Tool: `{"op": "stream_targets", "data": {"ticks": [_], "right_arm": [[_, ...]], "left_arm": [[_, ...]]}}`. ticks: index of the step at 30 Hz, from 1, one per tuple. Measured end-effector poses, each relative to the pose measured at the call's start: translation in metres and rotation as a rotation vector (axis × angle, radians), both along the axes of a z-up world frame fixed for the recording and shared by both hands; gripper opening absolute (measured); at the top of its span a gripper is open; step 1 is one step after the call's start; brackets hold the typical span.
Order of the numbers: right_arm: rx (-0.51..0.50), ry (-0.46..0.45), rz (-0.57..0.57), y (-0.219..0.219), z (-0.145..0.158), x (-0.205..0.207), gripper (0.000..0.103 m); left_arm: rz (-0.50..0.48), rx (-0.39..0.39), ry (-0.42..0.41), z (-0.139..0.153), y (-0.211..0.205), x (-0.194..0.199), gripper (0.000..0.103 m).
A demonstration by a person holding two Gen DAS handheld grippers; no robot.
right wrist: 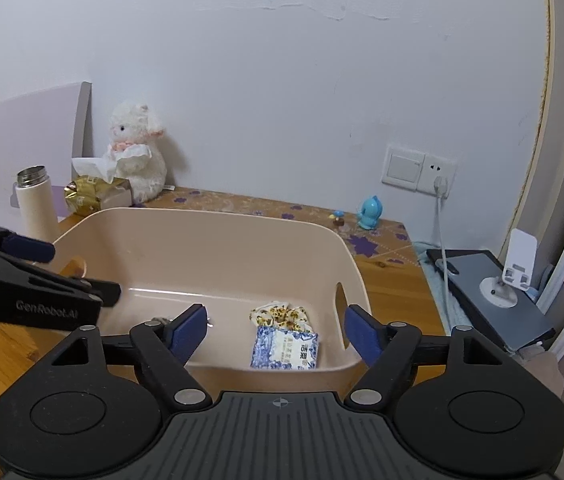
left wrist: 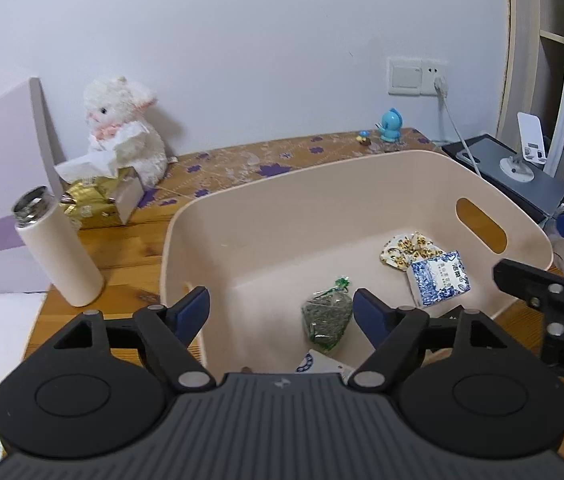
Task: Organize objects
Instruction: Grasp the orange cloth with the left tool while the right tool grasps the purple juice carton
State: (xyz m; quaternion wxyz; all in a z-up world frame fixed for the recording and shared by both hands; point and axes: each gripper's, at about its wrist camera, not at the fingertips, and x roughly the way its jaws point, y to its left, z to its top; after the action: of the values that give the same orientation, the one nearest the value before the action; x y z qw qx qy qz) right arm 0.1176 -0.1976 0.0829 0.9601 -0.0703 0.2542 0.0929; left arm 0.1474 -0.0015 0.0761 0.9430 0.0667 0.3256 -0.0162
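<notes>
A smooth, rounded beige plastic bin (left wrist: 266, 216) with oval handle cut-outs stands on the wooden table (left wrist: 130, 248), and both grippers hang above its near rim. The left gripper (left wrist: 281, 312) has its blue-padded jaws spread wide with nothing between them; the right gripper (right wrist: 276, 330) is likewise spread and empty.

On the bin's glossy floor lie three soft packets: a crinkled clear bag of green dried leaves (left wrist: 326, 314) near the middle, a blue-and-white patterned square sachet (right wrist: 283, 347) to the right, and touching its far edge a crumpled yellow-flowered white wrapper (right wrist: 282, 313). A further blue-and-white printed packet (left wrist: 321, 362) peeks out at the near wall, mostly hidden by the left gripper's body.

Left of the bin stands a matte cream cylindrical flask (left wrist: 58, 248) with a bare steel mouth. Beyond it sit a shiny gold foil tissue pack (left wrist: 92, 200) with white tissue sticking out and a fluffy white plush lamb (left wrist: 126, 128) against the wall. At the far right of the purple-flowered table mat (left wrist: 266, 160) stand a small blue plastic bird figure (left wrist: 390, 125) and a tiny mushroom-like toy (left wrist: 363, 137). A white phone stand (left wrist: 523, 152) rests on a dark grey flat box (left wrist: 513, 176) right of the table.
</notes>
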Motion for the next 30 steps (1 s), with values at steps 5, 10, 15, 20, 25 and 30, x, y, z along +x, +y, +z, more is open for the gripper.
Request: {"op": "stream_targets", "data": {"ticks": [5,10,15,20,25,30], "right_arm": [[-0.004,-0.003,0.012,0.000,0.004,-0.021,0.079],[-0.029,-0.001,0.021,0.002,0.002,-0.039,0.080],[-0.040,0.028,0.028,0.002,-0.008,-0.051,0.081],[-0.051,0.067,0.034,0.004,-0.024,-0.056,0.081],[-0.054,0.108,0.038,0.006,-0.040,-0.055,0.081],[-0.060,0.139,0.045,0.010,-0.053,-0.051,0.081]], "left_arm": [[0.005,-0.007,0.007,0.002,0.004,-0.017,0.080],[0.012,-0.019,0.008,0.000,0.010,-0.035,0.080],[0.015,-0.038,0.003,-0.002,0.016,-0.055,0.080],[0.005,-0.044,0.015,-0.010,0.018,-0.071,0.080],[0.006,-0.046,0.055,-0.028,0.022,-0.073,0.080],[0.016,-0.043,0.105,-0.050,0.024,-0.068,0.080]]}}
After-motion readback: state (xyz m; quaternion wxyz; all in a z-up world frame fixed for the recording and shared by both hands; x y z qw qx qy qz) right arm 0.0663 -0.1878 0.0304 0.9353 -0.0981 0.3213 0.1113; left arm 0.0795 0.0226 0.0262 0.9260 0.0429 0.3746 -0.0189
